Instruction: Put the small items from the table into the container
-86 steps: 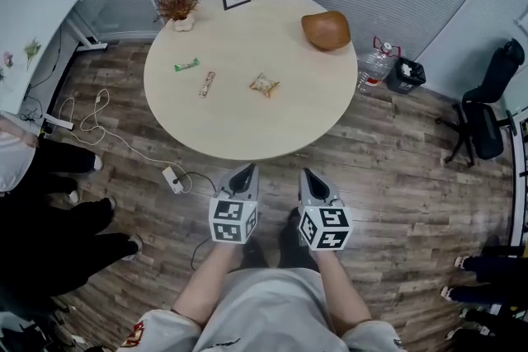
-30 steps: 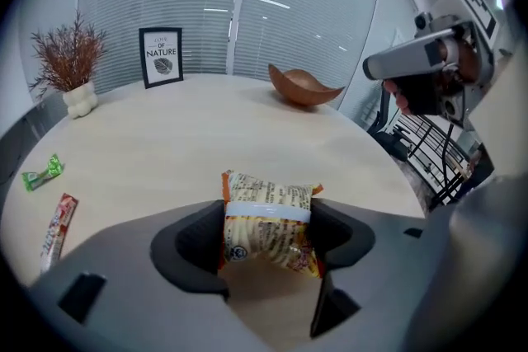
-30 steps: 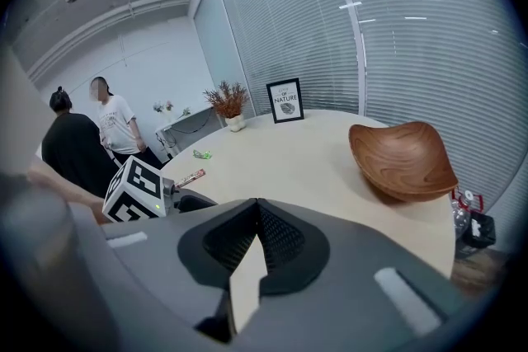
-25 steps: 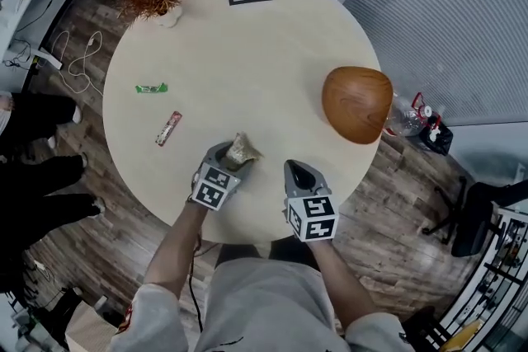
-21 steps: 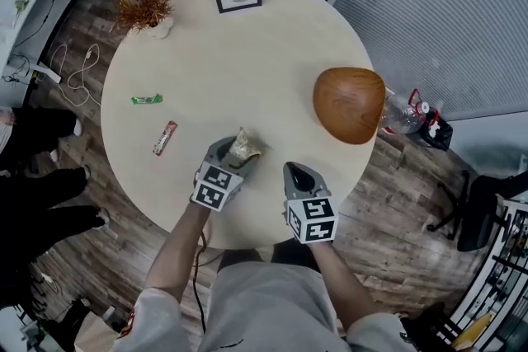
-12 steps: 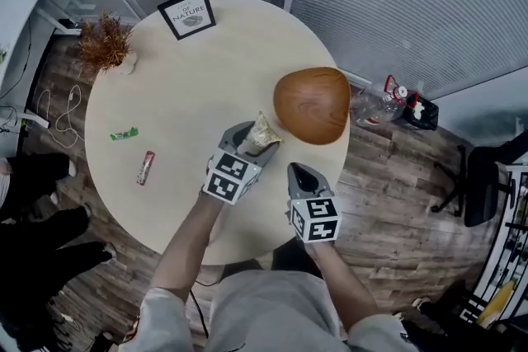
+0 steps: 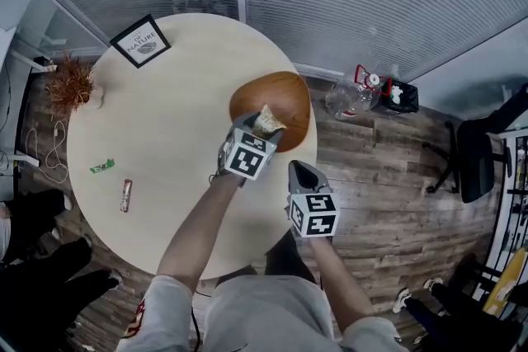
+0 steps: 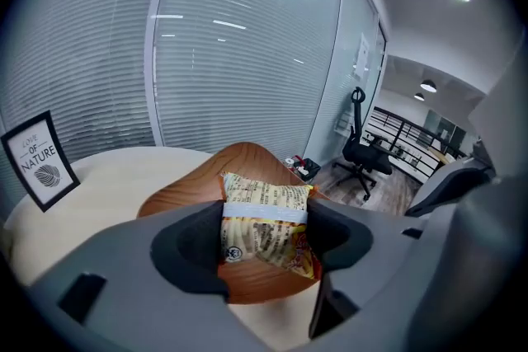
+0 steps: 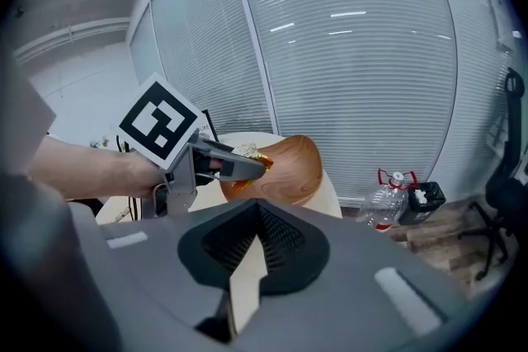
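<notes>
Left gripper (image 7: 257, 130): jaws clenched on the snack packet (image 8: 266, 222). The pads grip it from both sides at mid-height. The top of the packet sticks up past the jaw tips and its orange bottom corner hangs below them on the right. The packet is crumpled, yellow with print, and has a pale band across it.

The packet is in the air over the wooden bowl (image 7: 280, 91). In the left gripper view the bowl fills the space right behind and under it. In the head view the packet sits over the bowl's near-left part. I can't tell whether it touches the bowl's surface.

Right gripper (image 9: 257, 206): jaws closed together with nothing in them. It is held near the worktop's near-right edge, this side of the bowl and apart from it. Its view looks across at the left gripper and the packet.

The bowl stands at the right edge of the round pale worktop (image 7: 165, 144). Two more small items lie well apart from the bowl on the left side: a green bar (image 7: 102, 166) and, just beside it, a red-brown bar (image 7: 125, 194).

A framed sign (image 7: 141, 40) and a dried plant (image 7: 70, 84) stand at the far-left rim. A plastic bottle (image 7: 351, 97) lies on the floor beyond the bowl, and an office chair (image 7: 470, 161) is further right.
</notes>
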Available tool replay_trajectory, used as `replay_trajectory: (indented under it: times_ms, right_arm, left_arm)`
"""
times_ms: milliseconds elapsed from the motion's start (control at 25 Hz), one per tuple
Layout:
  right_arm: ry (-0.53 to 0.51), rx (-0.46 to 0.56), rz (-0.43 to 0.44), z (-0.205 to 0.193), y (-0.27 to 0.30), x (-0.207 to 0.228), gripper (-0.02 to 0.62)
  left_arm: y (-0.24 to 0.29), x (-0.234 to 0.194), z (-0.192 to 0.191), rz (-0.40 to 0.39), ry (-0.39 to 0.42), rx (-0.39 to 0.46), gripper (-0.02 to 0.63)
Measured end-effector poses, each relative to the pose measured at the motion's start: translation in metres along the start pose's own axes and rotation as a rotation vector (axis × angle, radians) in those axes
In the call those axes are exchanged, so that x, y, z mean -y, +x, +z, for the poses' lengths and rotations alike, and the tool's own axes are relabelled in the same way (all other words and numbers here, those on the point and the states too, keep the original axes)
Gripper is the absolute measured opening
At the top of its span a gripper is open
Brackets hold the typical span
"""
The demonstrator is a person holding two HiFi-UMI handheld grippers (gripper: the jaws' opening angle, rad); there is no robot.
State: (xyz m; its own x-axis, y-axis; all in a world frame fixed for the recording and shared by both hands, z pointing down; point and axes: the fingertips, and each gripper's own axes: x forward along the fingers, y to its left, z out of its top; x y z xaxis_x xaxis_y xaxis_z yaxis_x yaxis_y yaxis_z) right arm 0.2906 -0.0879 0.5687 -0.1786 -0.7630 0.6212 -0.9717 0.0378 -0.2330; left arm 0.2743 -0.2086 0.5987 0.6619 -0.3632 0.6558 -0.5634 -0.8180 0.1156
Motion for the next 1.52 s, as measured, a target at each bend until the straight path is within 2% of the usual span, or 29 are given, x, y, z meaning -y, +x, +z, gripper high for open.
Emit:
replay_trajectory:
  times_ms: [120,320,600,640,720,800,920,1080,1320,1520]
  right_arm:
    - [0.018,-0.002,-0.013,-0.004,-0.003,0.012,0.002]
    - [0.024,-0.002,-0.017,-0.005,-0.004,0.017,0.002]
    - [0.000,0.007,0.016,0.002,-0.003,-0.003,0.002]
    - [-0.006,0.008,0.024,0.003,-0.003,-0.009,0.002]
    - [-0.023,0.011,0.045,0.004,-0.001,-0.022,0.002]
    - [-0.043,0.012,0.071,0.005,0.001,-0.036,0.002]
    - [-0.073,0.008,0.113,0.006,0.006,-0.064,0.002]
    - [-0.118,0.000,0.170,0.007,0.016,-0.106,0.002]
    - [-0.179,-0.012,0.243,0.007,0.027,-0.162,0.002]
    - [-0.222,-0.024,0.289,0.003,0.035,-0.196,0.002]
  left_arm:
    - [0.012,0.002,-0.007,0.015,0.017,-0.023,0.296]
    - [0.011,0.006,-0.012,-0.006,-0.024,-0.007,0.376]
    - [-0.030,0.001,-0.005,-0.008,-0.052,0.091,0.371]
    - [-0.040,-0.002,-0.006,-0.004,-0.055,0.106,0.339]
    - [-0.063,-0.011,-0.010,0.038,-0.058,0.139,0.140]
    - [-0.087,-0.022,-0.016,0.101,-0.063,0.175,0.019]
    - [-0.121,-0.037,-0.030,0.173,-0.095,0.213,0.005]
    - [-0.160,-0.057,-0.058,0.249,-0.152,0.219,0.005]
    - [-0.202,-0.081,-0.095,0.312,-0.215,0.212,0.003]
    - [-0.237,-0.099,-0.118,0.374,-0.262,0.265,0.003]
